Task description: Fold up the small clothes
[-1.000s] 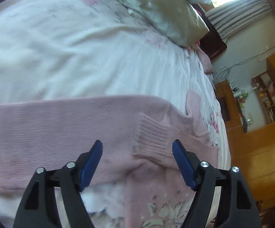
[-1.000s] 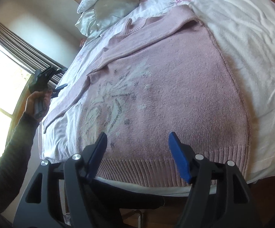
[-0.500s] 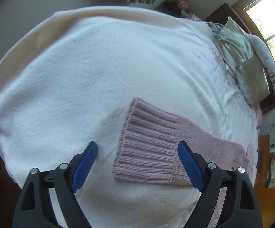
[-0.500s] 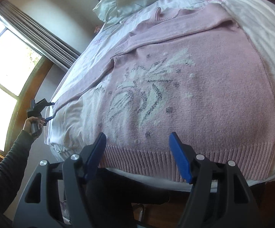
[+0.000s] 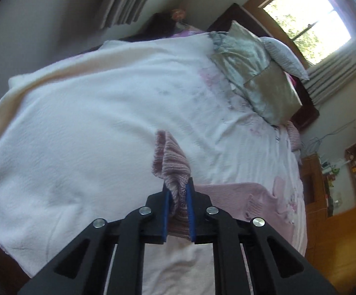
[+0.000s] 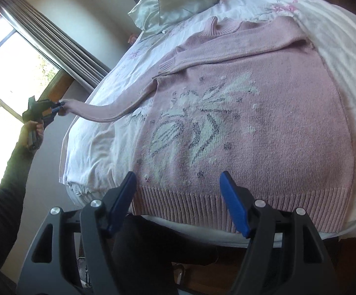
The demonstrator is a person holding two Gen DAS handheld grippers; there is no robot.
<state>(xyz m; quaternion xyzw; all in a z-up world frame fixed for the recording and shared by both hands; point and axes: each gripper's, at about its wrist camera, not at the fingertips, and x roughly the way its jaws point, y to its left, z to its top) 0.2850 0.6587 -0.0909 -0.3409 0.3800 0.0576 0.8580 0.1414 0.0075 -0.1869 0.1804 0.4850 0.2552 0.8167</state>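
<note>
A pink knit sweater (image 6: pixel 264 123) with a white and grey flower pattern lies flat on the bed, its ribbed hem (image 6: pixel 227 209) toward me. One sleeve is folded across the chest. The other sleeve (image 6: pixel 109 113) stretches out to the left, lifted off the bed. My left gripper (image 5: pixel 177 188) is shut on that sleeve's ribbed cuff (image 5: pixel 170 157); the same left gripper (image 6: pixel 54 107) shows small in the right wrist view, held by a hand. My right gripper (image 6: pixel 178 184) hangs open just above the hem, with nothing between its fingers.
A white blanket (image 5: pixel 79 135) covers the bed. Pillows (image 5: pixel 256 78) lie at the head of the bed below a window (image 5: pixel 308 22). Wooden furniture and shelves (image 5: pixel 350 184) stand past the far side. A curtained window (image 6: pixel 18 73) is behind the person's sleeve (image 6: pixel 8 184).
My left gripper swung out along the sleeve, closed on its cuff and lifted it off the bed. My right gripper stayed open over the hem, drifting slightly.
</note>
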